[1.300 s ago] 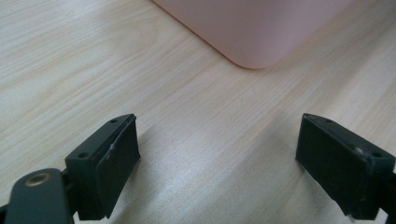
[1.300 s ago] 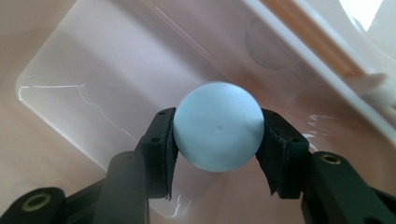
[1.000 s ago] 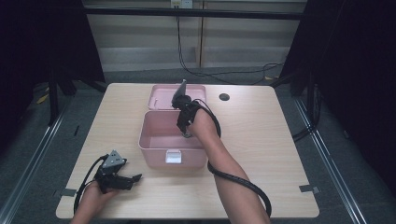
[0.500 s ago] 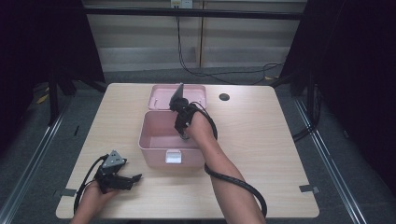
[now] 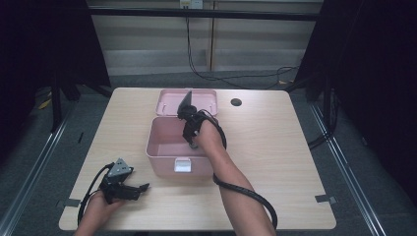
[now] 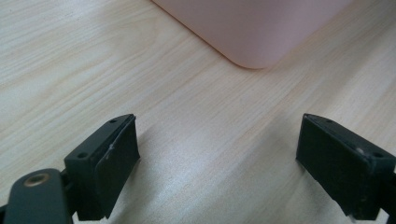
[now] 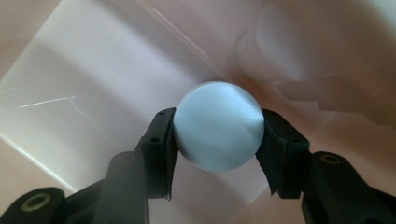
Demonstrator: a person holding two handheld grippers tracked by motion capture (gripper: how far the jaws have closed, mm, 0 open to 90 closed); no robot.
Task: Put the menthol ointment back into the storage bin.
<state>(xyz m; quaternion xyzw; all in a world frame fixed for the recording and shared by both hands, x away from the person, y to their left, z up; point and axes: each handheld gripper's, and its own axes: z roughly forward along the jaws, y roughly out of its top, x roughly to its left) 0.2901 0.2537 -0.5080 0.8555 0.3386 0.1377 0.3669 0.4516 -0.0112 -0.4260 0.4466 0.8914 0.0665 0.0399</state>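
Right gripper (image 7: 217, 128) clamped on pale blue smooth ball (image 7: 218, 125), now lower inside open pink plastic box (image 5: 162, 142) vs. a second ago (drop-off looks near). Left gripper (image 6: 219, 163) wide open, empty, on wooden table (image 5: 275, 147).

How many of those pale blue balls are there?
1. The pale blue ball sits clamped between the jaws of the right gripper, which reaches down into the open pink box. The hand and gripper cover part of the box's inside, so another could be hidden.
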